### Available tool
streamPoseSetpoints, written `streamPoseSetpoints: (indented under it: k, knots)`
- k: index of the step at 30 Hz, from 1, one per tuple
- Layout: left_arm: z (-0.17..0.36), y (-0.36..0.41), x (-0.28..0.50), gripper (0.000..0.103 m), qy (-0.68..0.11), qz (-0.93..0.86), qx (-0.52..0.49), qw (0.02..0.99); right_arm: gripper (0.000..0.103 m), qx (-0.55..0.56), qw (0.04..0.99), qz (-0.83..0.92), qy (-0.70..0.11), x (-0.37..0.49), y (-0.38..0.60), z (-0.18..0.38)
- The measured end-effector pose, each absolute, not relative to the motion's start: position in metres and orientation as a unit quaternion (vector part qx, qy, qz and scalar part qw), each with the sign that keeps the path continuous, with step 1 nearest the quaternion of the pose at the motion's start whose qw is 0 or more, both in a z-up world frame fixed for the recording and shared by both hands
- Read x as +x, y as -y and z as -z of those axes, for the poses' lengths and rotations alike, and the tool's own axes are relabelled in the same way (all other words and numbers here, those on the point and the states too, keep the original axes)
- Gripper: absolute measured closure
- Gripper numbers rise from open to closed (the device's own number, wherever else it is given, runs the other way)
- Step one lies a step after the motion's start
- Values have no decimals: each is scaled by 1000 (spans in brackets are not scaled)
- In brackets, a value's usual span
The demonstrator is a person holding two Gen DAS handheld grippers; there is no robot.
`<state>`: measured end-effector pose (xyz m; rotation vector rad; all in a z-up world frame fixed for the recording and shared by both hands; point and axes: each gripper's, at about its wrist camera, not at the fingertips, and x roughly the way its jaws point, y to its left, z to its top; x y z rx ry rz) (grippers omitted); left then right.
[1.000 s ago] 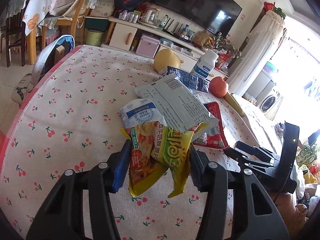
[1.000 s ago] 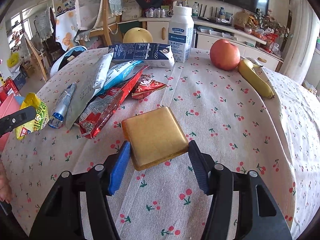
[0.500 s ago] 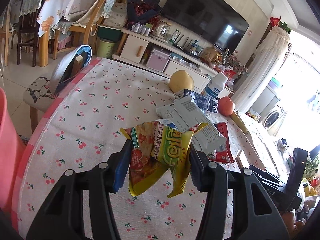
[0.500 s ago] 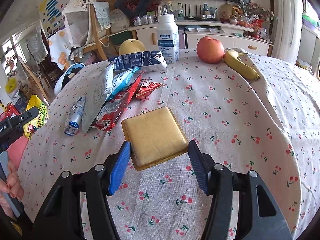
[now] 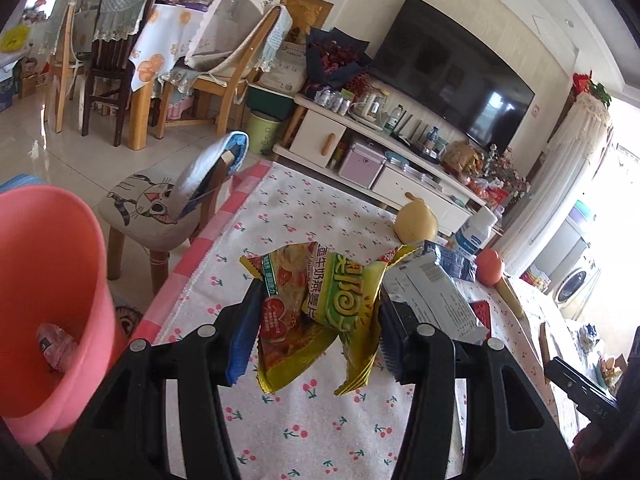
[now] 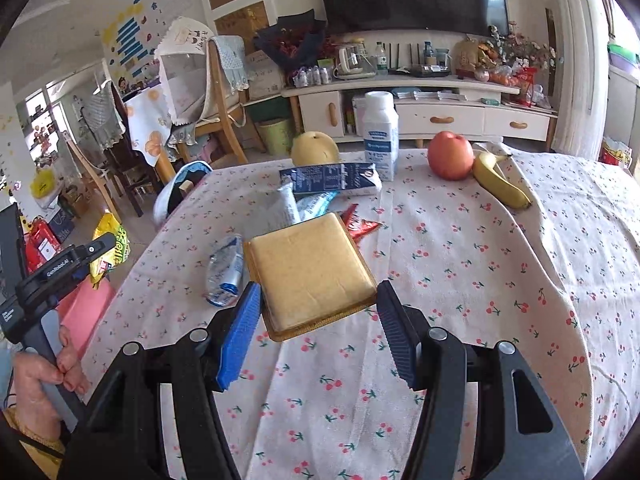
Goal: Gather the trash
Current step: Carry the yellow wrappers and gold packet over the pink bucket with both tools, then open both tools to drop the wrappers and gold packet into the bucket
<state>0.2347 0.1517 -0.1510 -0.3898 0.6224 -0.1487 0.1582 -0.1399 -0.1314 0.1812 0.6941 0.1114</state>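
My left gripper point(image 5: 316, 336) is shut on yellow and green snack wrappers point(image 5: 320, 304) and holds them above the table's left edge, next to a pink bucket point(image 5: 44, 280) that holds a crumpled plastic bag point(image 5: 56, 346). My right gripper point(image 6: 316, 320) is shut on a flat golden square packet point(image 6: 308, 268) and holds it above the table. More wrappers lie on the cherry-print tablecloth point(image 6: 460, 280): a white pouch point(image 5: 436, 300), a dark blue carton point(image 6: 332, 178), a red wrapper point(image 6: 360, 226) and a crushed clear bottle point(image 6: 226, 272).
A pear point(image 6: 314, 148), a white bottle point(image 6: 380, 132), an apple point(image 6: 450, 156) and a banana point(image 6: 500, 186) stand at the table's far side. A stool with a cat cushion point(image 5: 148, 208) stands beside the table. Chairs and a TV cabinet are behind.
My left gripper has pulled back leftward off the table with the wrappers, so the pink bucket has come into view. My right gripper has lifted the golden packet higher.
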Motion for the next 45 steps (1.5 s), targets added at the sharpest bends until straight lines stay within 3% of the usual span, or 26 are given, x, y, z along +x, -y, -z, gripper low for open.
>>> streamPoseSetpoints:
  k: [21,31,38,41,45]
  knots:
    - [144,-324,210,49,-270,-222,-249,903,43,-4,897,-284,-340,201,-123,106]
    - [145,-354,204,49,-278,-278,-235,889,43,-35,870,-331,-362,226,-221,133]
    - [148,-358,204,48,-287,-280,-240,884,42,-61,860,-342,-375,235,-235,154]
    - [146,-357,206,44,-287,-283,-237,884,39,-80,862,-337,-371,235,-238,159]
    - [142,-351,207,26,-281,-291,-219,888,22,-76,868,-330,-363,232,-227,161]
